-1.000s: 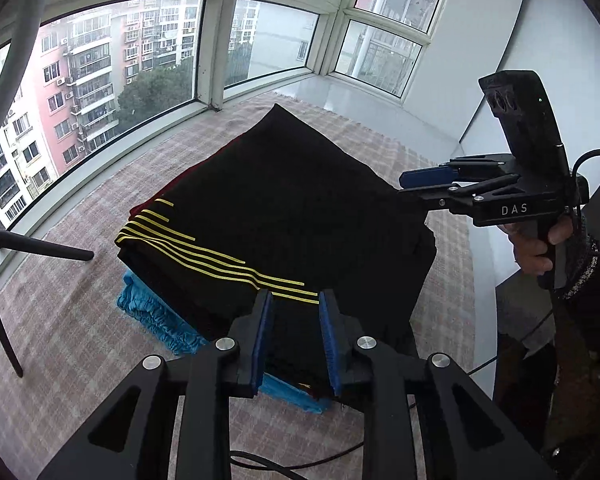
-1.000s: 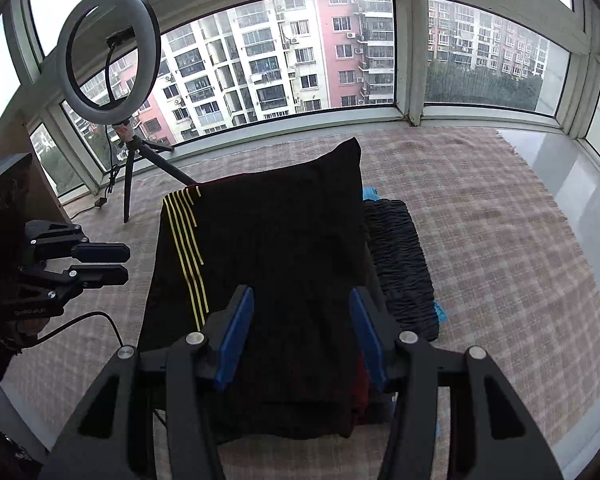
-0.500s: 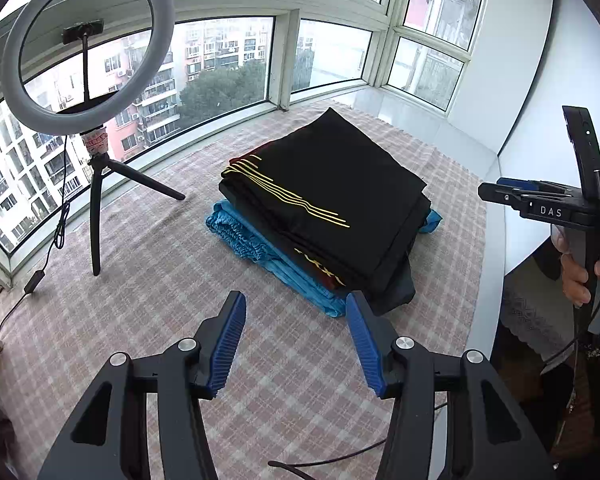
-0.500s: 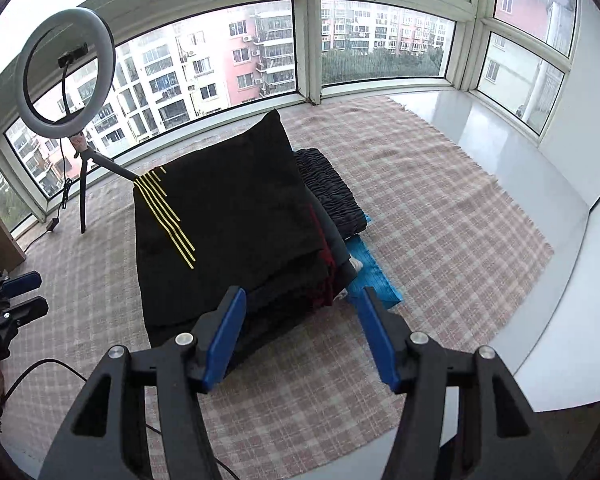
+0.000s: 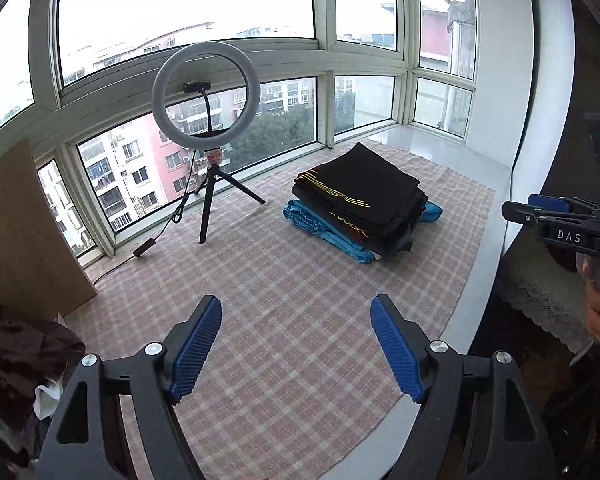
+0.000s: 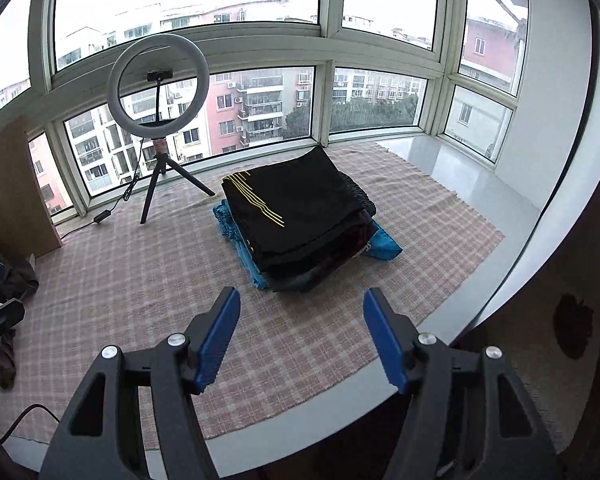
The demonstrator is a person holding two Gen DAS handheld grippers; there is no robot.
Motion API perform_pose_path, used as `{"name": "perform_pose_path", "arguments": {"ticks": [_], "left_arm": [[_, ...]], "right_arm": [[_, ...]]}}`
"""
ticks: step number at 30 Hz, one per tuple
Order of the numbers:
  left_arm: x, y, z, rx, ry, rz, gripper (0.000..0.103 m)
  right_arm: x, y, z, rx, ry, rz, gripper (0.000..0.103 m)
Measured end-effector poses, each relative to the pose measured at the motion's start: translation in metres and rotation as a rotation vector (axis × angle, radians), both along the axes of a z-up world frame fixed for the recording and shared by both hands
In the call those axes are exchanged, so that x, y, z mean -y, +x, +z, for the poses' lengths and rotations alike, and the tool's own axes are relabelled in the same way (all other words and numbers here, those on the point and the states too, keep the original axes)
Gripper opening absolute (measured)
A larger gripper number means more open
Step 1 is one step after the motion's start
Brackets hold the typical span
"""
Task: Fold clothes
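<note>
A stack of folded clothes lies on the checked cloth: a black garment with yellow stripes on top, dark items under it, a blue one at the bottom. It also shows in the right wrist view. My left gripper is open and empty, well back from the stack. My right gripper is open and empty, just in front of the stack; it also shows at the right edge of the left wrist view. A heap of unfolded dark clothes lies at the left.
A ring light on a tripod stands left of the stack, its cable running left along the cloth. A brown board leans at the far left. Windows ring the sill; a white wall is at the right.
Both grippers have pulled back and up from the stack, which now looks small and far. The left gripper's jaws have opened wide. The stack has not moved.
</note>
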State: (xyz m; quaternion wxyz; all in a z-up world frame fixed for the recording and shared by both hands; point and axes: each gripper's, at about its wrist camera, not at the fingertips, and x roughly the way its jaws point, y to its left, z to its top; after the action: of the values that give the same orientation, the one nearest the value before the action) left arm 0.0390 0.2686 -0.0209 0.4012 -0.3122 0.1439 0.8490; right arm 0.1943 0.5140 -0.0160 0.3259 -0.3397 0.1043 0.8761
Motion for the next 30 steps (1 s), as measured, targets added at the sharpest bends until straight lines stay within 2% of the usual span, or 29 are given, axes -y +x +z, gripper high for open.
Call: {"name": "perform_pose_path", "arguments": {"ticks": [4,12,20,30], "left_arm": [[0.039,0.013,-0.004,0.053,0.018,0.036,0.076],[0.095,0.045,-0.009,0.057,-0.017,0.041,0.076],[0.125,0.061,-0.002,0.050,0.006,0.038,0.076],[0.137,0.070,0.010,0.012,0.035,0.048,0.077]], "right_arm": [[0.048,0.030,0.009,-0.022,0.001,-0.018,0.065],[0.110,0.072,0.010,-0.031,-0.004,-0.035,0.067],[0.139,0.089,0.006,-0.008,0.003,-0.044,0.067],[0.157,0.096,0.021,-0.039,0.042,-0.033,0.067]]}}
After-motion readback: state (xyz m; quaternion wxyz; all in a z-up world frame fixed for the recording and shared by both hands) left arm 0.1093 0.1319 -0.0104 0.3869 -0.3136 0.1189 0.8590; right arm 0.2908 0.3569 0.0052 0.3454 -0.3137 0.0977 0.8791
